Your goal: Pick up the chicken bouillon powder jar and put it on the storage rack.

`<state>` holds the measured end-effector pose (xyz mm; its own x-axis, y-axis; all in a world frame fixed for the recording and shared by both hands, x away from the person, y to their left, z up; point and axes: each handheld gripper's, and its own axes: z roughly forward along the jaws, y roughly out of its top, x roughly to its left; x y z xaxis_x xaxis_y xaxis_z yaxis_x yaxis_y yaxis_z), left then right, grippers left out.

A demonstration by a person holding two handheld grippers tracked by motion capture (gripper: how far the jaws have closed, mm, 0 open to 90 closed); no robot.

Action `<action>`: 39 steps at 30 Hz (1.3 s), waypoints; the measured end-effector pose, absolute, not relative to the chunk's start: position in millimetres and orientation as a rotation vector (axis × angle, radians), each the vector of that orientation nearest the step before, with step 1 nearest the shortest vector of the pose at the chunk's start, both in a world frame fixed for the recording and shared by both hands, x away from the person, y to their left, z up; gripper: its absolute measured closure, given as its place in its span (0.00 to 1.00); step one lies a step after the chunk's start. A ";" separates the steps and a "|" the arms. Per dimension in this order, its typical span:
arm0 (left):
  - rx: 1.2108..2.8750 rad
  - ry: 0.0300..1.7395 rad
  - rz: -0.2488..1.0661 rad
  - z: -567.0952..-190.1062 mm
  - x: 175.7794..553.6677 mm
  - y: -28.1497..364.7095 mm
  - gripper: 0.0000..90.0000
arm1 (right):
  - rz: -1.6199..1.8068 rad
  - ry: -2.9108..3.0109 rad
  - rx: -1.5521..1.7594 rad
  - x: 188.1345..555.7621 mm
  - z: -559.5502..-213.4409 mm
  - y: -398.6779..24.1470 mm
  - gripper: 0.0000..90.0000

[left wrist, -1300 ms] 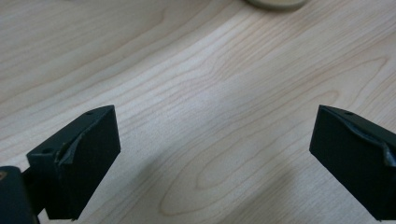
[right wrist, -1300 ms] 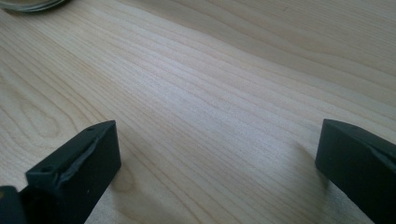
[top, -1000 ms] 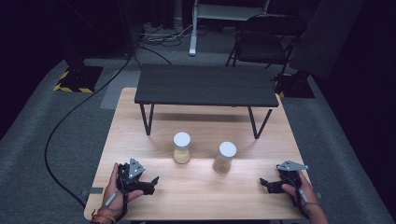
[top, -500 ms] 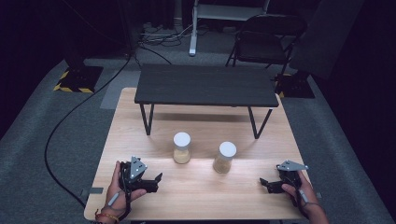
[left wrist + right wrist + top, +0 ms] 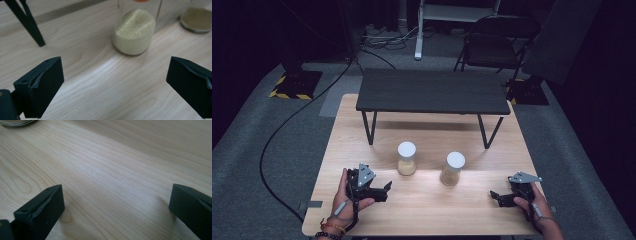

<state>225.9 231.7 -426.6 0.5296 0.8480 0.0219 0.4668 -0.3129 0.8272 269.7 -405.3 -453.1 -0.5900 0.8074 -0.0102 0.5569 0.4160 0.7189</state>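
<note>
Two clear jars with white lids, each part full of pale grain, stand mid-table: the left jar (image 5: 406, 158) and the right jar (image 5: 453, 169). My left gripper (image 5: 387, 187) rests on the wood at the front left, open, aimed toward the left jar (image 5: 134, 31), which stands a short way ahead of its wide-apart jaws. The right jar (image 5: 197, 18) shows behind it at the upper right. My right gripper (image 5: 493, 196) lies at the front right, open, with bare wood between its jaws; a jar base (image 5: 15, 122) peeks in at the top left of the right gripper view.
A low black bench (image 5: 432, 92) on thin legs stands across the far half of the wooden table (image 5: 422, 210); one leg (image 5: 27, 23) appears in the left gripper view. Beyond the table lie grey carpet, a folding chair (image 5: 497, 45) and a black cable (image 5: 277, 135).
My left gripper has shifted slightly forward and right toward the left jar. The right gripper and both jars have stayed put.
</note>
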 end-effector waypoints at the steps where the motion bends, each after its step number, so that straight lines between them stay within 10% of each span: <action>1: 1.963 1.068 0.598 -425.7 226.7 230.3 0.02 | 0.977 2.321 1.172 269.7 -453.0 -405.3 0.00; 39: 1.946 1.019 0.482 -425.6 294.5 186.3 0.02 | 0.978 2.325 1.166 270.5 -453.0 -405.9 0.00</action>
